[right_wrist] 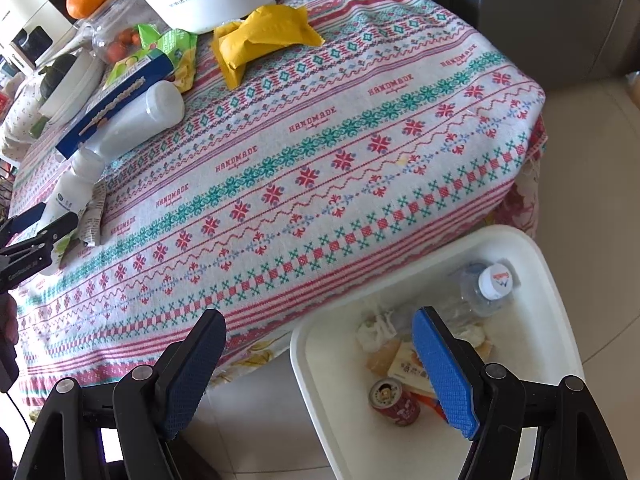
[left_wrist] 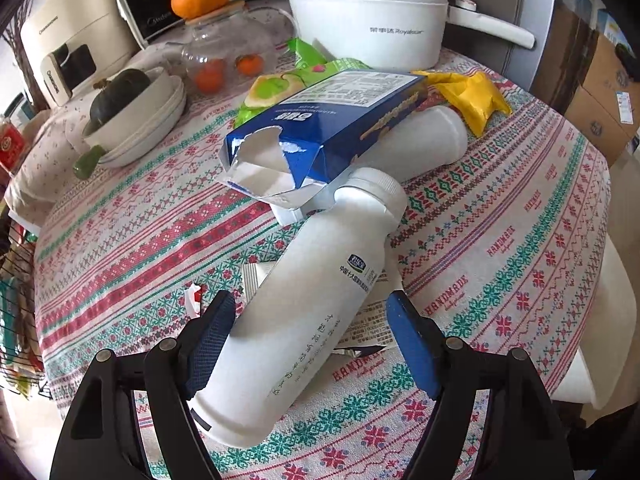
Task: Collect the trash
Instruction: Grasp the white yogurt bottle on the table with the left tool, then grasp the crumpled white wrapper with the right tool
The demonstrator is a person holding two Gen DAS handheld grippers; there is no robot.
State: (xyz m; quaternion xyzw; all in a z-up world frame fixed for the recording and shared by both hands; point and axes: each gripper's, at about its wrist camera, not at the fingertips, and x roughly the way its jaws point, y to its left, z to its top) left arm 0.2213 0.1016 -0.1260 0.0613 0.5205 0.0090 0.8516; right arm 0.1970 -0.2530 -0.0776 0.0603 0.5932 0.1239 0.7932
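As a white bottle [left_wrist: 316, 300] lies on its side on the table [left_wrist: 500, 240], the left tool [left_wrist: 312, 320] straddles its lower body, jaws apart on either side, seemingly lined up for a grasp. Beyond the bottle's cap a torn blue carton [left_wrist: 320, 128] rests across a second white bottle [left_wrist: 432, 140], with a yellow wrapper [left_wrist: 472, 100] farther off. To the bottle's right, past the table edge, the right tool [right_wrist: 320, 364] hangs spread and empty over the white bin [right_wrist: 532, 264], where a red can [right_wrist: 394, 402] already sits

A home dining table [right_wrist: 320, 160]; electric pot [left_wrist: 368, 12]; fruit bowls [left_wrist: 136, 120].
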